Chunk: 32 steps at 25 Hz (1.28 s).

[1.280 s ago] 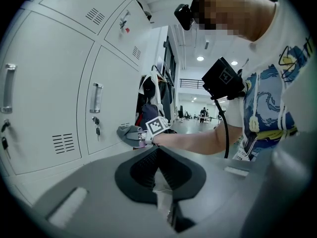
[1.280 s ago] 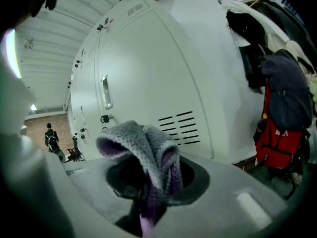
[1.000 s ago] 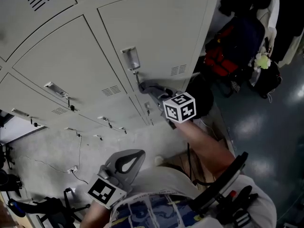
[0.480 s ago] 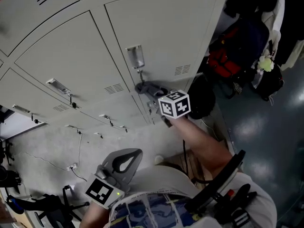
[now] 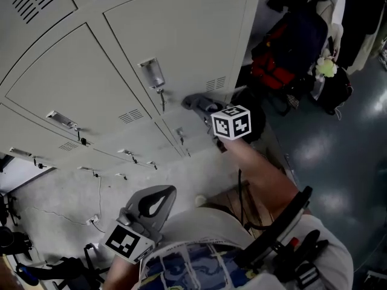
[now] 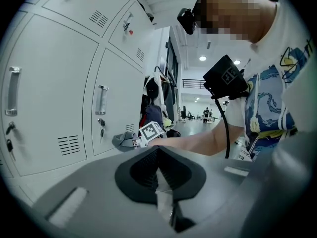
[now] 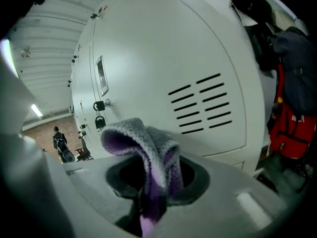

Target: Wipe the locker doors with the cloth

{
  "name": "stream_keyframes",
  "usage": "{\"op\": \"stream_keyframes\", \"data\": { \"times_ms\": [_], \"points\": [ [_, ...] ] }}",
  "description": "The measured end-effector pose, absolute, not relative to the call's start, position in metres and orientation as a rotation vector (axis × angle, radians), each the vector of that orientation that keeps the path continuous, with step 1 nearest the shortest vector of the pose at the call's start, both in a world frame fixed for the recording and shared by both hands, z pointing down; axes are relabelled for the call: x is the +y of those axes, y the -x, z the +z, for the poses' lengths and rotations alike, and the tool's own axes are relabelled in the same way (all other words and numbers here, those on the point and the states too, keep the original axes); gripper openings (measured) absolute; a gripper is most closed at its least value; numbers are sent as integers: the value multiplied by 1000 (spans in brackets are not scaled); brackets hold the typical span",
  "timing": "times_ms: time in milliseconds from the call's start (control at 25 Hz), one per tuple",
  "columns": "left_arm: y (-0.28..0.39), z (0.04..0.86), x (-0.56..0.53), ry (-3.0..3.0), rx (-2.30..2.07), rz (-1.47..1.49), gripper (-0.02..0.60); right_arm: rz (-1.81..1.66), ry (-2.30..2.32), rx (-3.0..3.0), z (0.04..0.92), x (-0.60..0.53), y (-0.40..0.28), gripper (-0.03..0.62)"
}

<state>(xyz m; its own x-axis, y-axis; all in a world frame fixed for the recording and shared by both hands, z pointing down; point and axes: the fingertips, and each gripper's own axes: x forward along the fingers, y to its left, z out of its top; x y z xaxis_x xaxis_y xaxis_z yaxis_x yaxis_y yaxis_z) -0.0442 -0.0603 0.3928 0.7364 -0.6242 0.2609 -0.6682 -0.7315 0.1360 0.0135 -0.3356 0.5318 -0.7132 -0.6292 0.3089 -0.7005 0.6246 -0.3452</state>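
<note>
Update: we shift right gripper (image 5: pixel 202 104), clamped on grey-purple knit cloth (image 7: pixel 148 148), from lock (image 5: pixel 161 92) toward vent slots (image 5: pixel 216 84) on pale grey metal locker door (image 5: pixel 181 35); wipe mid-stroke. Left gripper (image 5: pixel 158 199) closed, empty.

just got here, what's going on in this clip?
A person holds a gripper in each hand. The right gripper has its tongs shut on a grey-purple cloth, held at a locker door beside its vent slots. The left gripper hangs low by the person's body, tongs shut on nothing.
</note>
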Motion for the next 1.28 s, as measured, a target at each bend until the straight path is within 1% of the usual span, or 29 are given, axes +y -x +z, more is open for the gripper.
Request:
{"op": "stream_keyframes", "data": {
  "times_ms": [800, 1280],
  "points": [
    [28, 393, -66, -2741, -980, 296, 2, 706, -1457, -2564, 532, -375, -149, 91],
    [30, 390, -63, -2746, -985, 293, 2, 706, -1515, -2526, 536, -362, -169, 91]
  ]
}}
